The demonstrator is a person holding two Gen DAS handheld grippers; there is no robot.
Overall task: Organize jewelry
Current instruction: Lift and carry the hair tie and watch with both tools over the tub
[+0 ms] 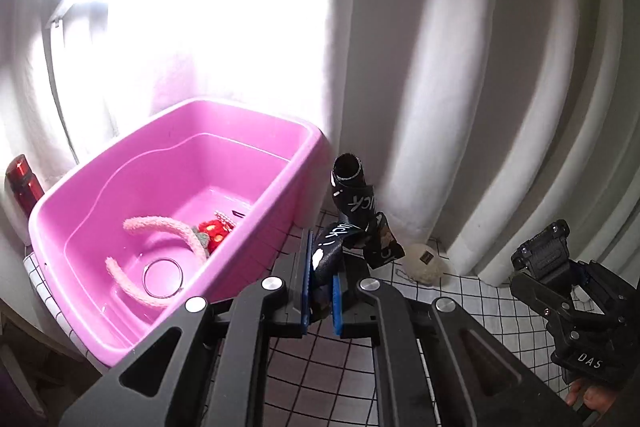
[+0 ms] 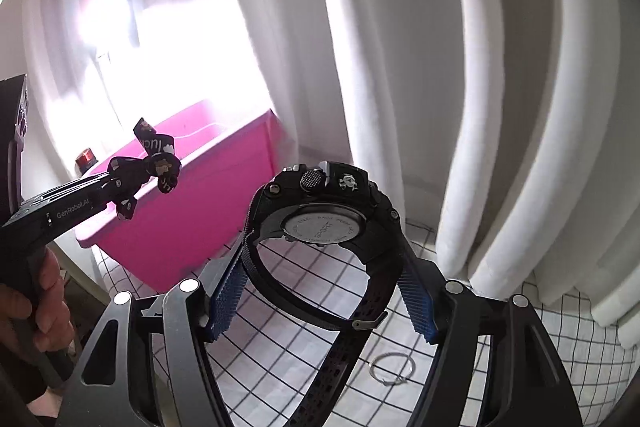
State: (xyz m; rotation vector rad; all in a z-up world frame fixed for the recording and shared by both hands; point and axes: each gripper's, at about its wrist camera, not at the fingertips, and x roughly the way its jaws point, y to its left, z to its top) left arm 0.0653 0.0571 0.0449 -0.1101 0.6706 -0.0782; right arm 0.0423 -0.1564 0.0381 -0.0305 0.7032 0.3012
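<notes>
My left gripper (image 1: 320,275) is shut on a black printed hair bow (image 1: 354,215) and holds it in the air just right of a pink tub (image 1: 176,195). The bow also shows in the right wrist view (image 2: 158,159). In the tub lie a pink fuzzy headband (image 1: 160,227), a red strawberry ornament (image 1: 212,233) and a clear ring (image 1: 163,277). My right gripper (image 2: 324,267) is shut on a black sport watch (image 2: 320,223), held by its strap above the checked cloth (image 2: 304,311). The right gripper also shows in the left wrist view (image 1: 540,251).
A silver ring (image 2: 392,367) lies on the checked cloth under the watch. A cream fluffy ball (image 1: 426,263) sits by the white curtain (image 1: 460,67). A red bottle (image 1: 24,183) stands behind the tub. The tub (image 2: 192,203) sits at the table's left edge.
</notes>
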